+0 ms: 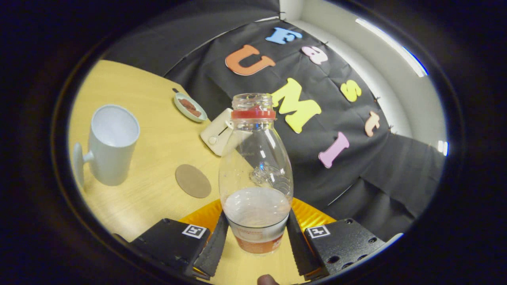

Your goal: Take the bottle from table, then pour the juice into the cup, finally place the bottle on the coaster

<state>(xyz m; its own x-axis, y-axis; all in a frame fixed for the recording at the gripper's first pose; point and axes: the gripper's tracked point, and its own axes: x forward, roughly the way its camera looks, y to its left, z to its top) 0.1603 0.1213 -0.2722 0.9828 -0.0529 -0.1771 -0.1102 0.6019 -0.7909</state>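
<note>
— Two fingers (pixel 217 241) press the bottle (pixel 255 170) from either side, low on its body; the gripper (pixel 256 239) is clamped on it.
— Is it lifted?
— Cannot tell; its base sits between the fingers, partly hidden. Cloudy liquid fills the lower part, and the mouth is uncapped above a red ring.
— And the rest?
— On the table (pixel 150 138), the white cup (pixel 109 144) stands well left, the round coaster (pixel 193 181) between cup and bottle. Beyond, a small dish (pixel 189 107) holds something brown, hard to identify; a cream box (pixel 218 136) is half hidden behind the bottle.

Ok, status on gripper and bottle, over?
Gripper shut on clear plastic bottle, red-ringed neck uncapped. Pale liquid low inside. White mug and round brown coaster ahead, nothing between.
</note>
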